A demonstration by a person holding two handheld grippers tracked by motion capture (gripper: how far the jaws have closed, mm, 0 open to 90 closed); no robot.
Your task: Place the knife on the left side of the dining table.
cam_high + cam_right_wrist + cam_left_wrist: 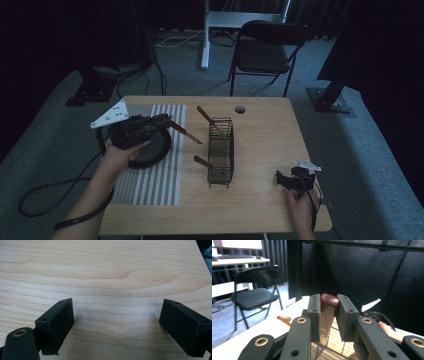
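The left gripper (329, 312) is clamped on the end of a wooden utensil (327, 315), its dark red-brown tip (329, 299) pinched between the two black jaws and the paler wood running down between them. From above, the same left gripper (167, 121) is held over a dark round plate (152, 150) on a grey-and-white striped mat (150, 180), with the utensil (186, 132) jutting out toward a black wire basket (221, 152) that stands near the middle of the wooden table (265, 140). Two more wooden-handled utensils rest in that basket, one (209, 119) angled up from its far end and one (203, 161) poking out of its near left side. The right gripper (286, 180) sits low at the table's near right corner, well apart from the basket; in its own view the right gripper (116, 326) has its jaws spread wide over bare wood grain, holding nothing. A black folding chair (267, 50) stands on the grey carpet beyond the table, against dark curtains.
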